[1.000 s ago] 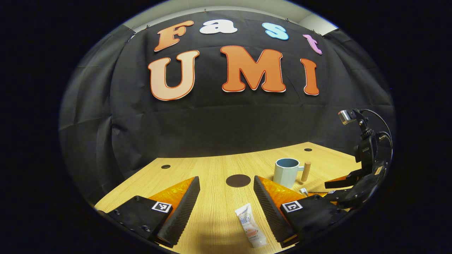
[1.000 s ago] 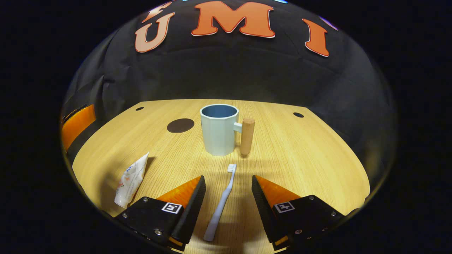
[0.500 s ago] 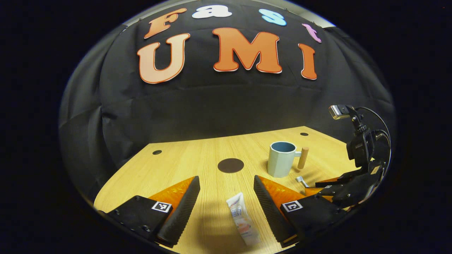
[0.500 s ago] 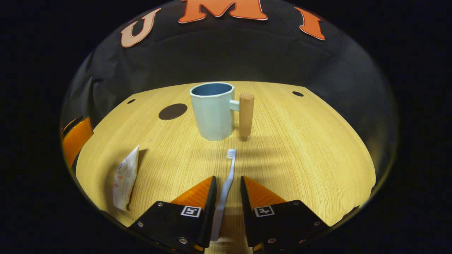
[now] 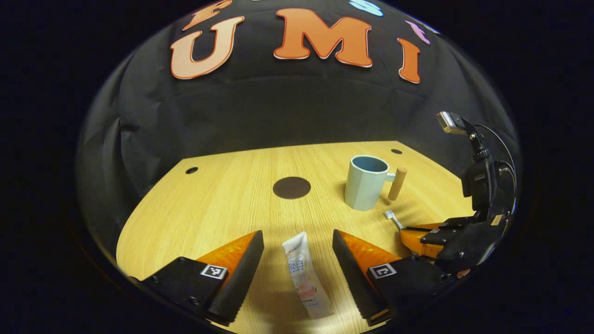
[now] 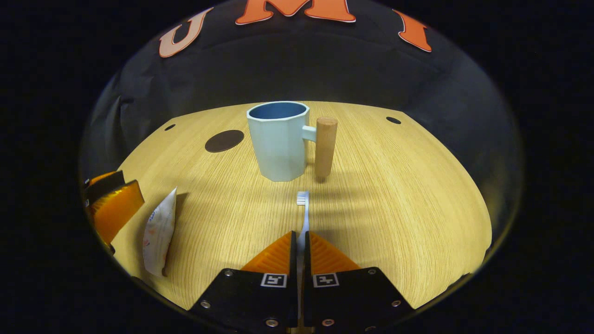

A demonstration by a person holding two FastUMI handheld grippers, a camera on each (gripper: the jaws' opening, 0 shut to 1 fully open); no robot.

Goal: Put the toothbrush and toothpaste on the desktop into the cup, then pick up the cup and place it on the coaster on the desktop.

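Observation:
The white toothpaste tube [image 5: 304, 273] lies flat on the wooden desktop between the spread fingers of my open left gripper [image 5: 297, 234], apart from both. My right gripper [image 6: 300, 235] is shut on the handle of the white toothbrush [image 6: 304, 211], whose bristle head points at the cup. The pale blue cup [image 6: 278, 141] with a wooden handle [image 6: 326, 146] stands upright and empty just beyond. A dark round coaster [image 5: 291, 188] lies left of the cup [image 5: 366, 183]. In the left gripper view, the right gripper [image 5: 406, 230] sits low at the right with the brush head [image 5: 390, 214] sticking out.
The desktop [image 6: 394, 195] has small round holes near its back corners [image 5: 191, 170] [image 6: 393, 120]. Black cloth walls close in behind and on both sides. A finger of the left gripper [image 6: 113, 211] shows beside the toothpaste [image 6: 159, 232] in the right gripper view.
My right gripper has closed from open onto the toothbrush handle. My left gripper has moved forward and lower, so the toothpaste now lies between its fingers.

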